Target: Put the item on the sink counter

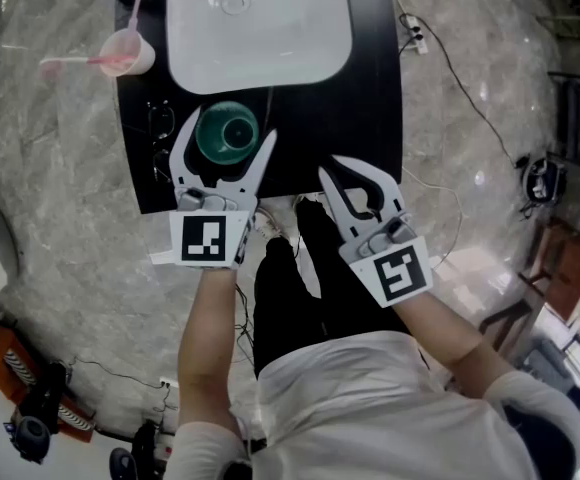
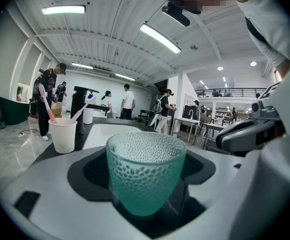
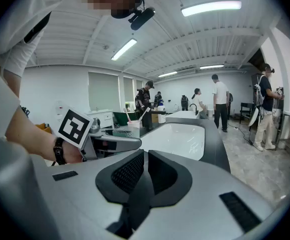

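Observation:
A teal dimpled glass cup (image 1: 226, 134) stands upright between the jaws of my left gripper (image 1: 228, 131), which is shut on it. In the head view the cup is over the front of the black sink counter (image 1: 370, 88), just below the white basin (image 1: 260, 28); whether it rests on the counter I cannot tell. The left gripper view shows the cup (image 2: 145, 174) close up and empty, gripped at its sides by the left gripper (image 2: 146, 204). My right gripper (image 1: 342, 175) hovers at the counter's front edge, to the right of the cup. Its jaws are shut on nothing (image 3: 146, 176).
A pale pink cup with toothbrushes (image 1: 126, 54) stands at the counter's back left corner. A black faucet (image 2: 80, 109) rises behind the basin. Dark cables (image 1: 160, 133) lie along the counter's left side. A power strip (image 1: 416, 36) lies on the marble floor. Several people stand far off.

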The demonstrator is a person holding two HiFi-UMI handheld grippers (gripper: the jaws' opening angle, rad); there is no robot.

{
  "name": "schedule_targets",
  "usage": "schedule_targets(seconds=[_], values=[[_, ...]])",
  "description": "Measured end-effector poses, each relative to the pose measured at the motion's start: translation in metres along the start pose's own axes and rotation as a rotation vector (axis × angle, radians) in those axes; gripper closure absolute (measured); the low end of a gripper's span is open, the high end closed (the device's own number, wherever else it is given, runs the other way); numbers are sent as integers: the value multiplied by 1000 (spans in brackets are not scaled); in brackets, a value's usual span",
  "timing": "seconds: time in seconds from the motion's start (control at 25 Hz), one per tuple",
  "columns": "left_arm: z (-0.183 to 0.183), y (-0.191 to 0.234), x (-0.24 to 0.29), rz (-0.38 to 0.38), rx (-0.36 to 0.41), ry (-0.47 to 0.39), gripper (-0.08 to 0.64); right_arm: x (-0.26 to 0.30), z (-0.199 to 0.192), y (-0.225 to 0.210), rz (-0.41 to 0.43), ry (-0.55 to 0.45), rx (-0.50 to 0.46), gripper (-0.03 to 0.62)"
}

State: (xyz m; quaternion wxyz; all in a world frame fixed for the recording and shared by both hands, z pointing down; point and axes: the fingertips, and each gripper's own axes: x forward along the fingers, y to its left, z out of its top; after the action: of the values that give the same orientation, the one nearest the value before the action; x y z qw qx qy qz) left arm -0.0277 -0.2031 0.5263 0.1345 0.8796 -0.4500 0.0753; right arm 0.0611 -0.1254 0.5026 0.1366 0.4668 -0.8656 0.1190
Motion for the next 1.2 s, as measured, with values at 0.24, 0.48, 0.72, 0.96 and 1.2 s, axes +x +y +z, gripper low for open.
schedule_targets(seconds=[0.24,0.48,0.72,0.96,1.2], values=[[-2,-2,-1,-3,29,8,178,2,-1,3,6,4,3,552],[-6,-3,-2,-7,47,21,178,3,-1,4,15,-4,3,552],[-6,-4,-2,-4,49,18,178,-1,-4,1,15,7,-4,552],[-5,-1,-3,13,59,22,178,-3,-5,2,20,8,-4,552],[-6,-2,-5,9,67,28,178,-4,-2,3,22,-2,-1,552]])
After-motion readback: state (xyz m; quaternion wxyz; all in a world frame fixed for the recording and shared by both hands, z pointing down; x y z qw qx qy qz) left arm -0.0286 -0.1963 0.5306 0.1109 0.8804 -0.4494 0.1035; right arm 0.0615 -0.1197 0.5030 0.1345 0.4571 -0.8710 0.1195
